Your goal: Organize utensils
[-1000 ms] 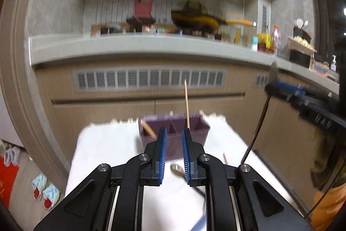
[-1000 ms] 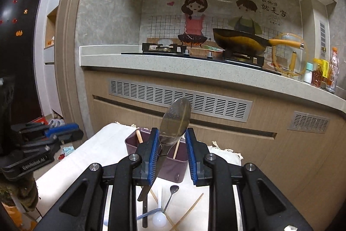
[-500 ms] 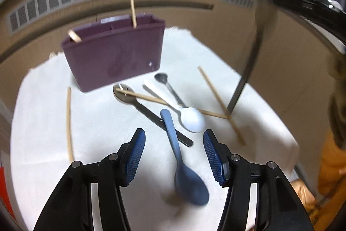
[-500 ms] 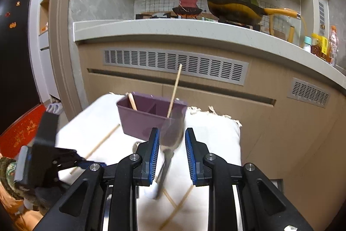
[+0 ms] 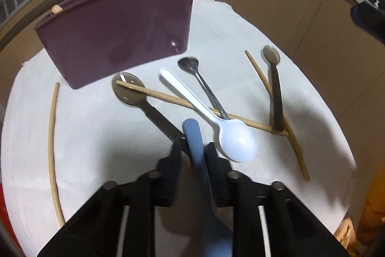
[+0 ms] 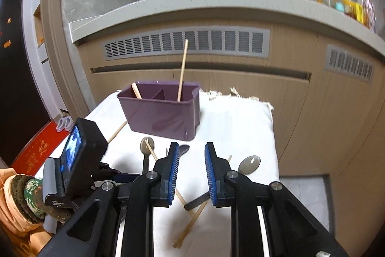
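Observation:
A purple divided holder (image 5: pixel 120 33) stands at the back of the white cloth, also in the right wrist view (image 6: pixel 163 112), with two chopsticks (image 6: pixel 182 69) upright in it. My left gripper (image 5: pixel 192 151) is shut on the handle of a blue spoon (image 5: pixel 195 143) low over the cloth. A white plastic spoon (image 5: pixel 231 134), two dark-handled metal spoons (image 5: pixel 130 90) (image 5: pixel 274 78), a small metal spoon (image 5: pixel 199 78) and loose chopsticks (image 5: pixel 192 104) lie in front of the holder. My right gripper (image 6: pixel 191 172) is open and empty above the cloth; a metal spoon (image 6: pixel 249 164) lies to its right.
The small table's white cloth (image 5: pixel 96 141) ends close on all sides. A wooden cabinet front (image 6: pixel 240 78) with vents stands just behind it. One chopstick (image 5: pixel 51 136) lies alone at the left. The left gripper's body (image 6: pixel 79 160) is at the right wrist view's lower left.
My right gripper has let go of the metal spoon, which now lies on the cloth at the right. My left gripper has dropped down and closed on the blue spoon's handle.

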